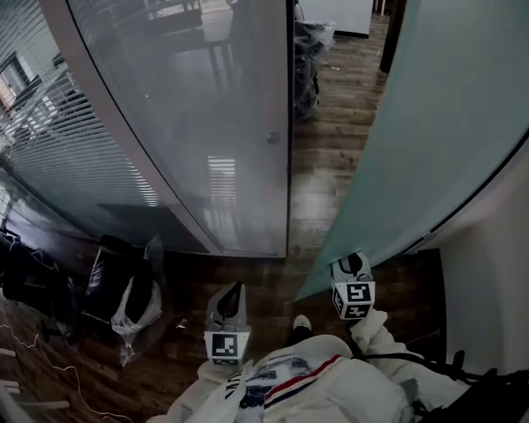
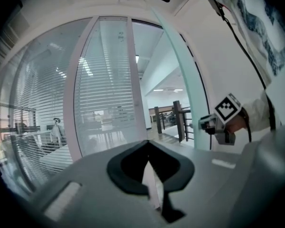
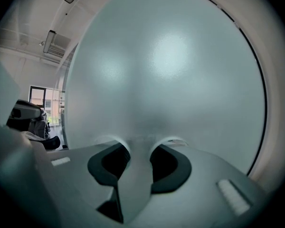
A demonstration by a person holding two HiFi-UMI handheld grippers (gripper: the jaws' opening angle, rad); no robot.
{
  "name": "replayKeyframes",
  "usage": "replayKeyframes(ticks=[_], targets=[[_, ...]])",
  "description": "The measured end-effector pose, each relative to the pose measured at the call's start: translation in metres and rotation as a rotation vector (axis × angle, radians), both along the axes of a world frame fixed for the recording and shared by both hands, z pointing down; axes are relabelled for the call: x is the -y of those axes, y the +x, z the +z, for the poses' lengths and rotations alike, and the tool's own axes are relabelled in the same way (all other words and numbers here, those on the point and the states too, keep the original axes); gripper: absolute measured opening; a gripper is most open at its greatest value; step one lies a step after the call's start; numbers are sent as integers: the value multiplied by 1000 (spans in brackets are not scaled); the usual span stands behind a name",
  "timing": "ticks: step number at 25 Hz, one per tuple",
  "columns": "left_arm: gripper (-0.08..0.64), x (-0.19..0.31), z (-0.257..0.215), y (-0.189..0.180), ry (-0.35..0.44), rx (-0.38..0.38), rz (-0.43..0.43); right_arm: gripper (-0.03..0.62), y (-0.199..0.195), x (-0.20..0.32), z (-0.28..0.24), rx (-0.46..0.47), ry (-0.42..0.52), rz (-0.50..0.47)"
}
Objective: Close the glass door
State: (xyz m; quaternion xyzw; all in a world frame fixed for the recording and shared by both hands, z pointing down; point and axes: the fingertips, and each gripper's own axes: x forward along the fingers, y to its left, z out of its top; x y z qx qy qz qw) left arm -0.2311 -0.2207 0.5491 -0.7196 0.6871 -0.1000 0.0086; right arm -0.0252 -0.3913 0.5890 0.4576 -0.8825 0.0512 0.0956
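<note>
— Jaws?
— Right gripper (image 3: 140, 145): half apart, nothing gripped, tips close up to the frosted glass door (image 1: 458, 104), which stands ajar at two o'clock. Left gripper (image 2: 148, 146): pressed together, empty.
— Writing?
— Only square markers on each cube (image 1: 353, 296). Both grippers are held low at six o'clock, nearly level, pointing toward twelve.

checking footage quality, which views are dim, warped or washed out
Head view: dim, the floor dark, reflections streaking the glass partition. Left gripper view: bright, fisheye bowing the partition frame. Right gripper view: frosted glass door fills it, hazy, one soft glare patch.
</note>
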Motion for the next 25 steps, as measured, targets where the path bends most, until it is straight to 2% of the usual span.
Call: replayKeyframes(ticks=[10, 16, 19, 22, 25], targets=[[-5, 31, 0, 1, -12, 8, 4, 120, -30, 8, 6, -12, -5, 26], [-5, 89, 0, 1, -23, 18, -58, 118, -45, 67, -4, -3, -16, 11], [-5, 92, -7, -1, -18, 39, -91, 117, -46, 71, -4, -4, -19, 19], [-5, 74, -18, -7, 3, 60, -116, 117, -50, 59, -10, -9, 4, 37], [-5, 80, -12, -13, -16, 43, -137, 117, -60, 73, -11, -4, 6, 24]])
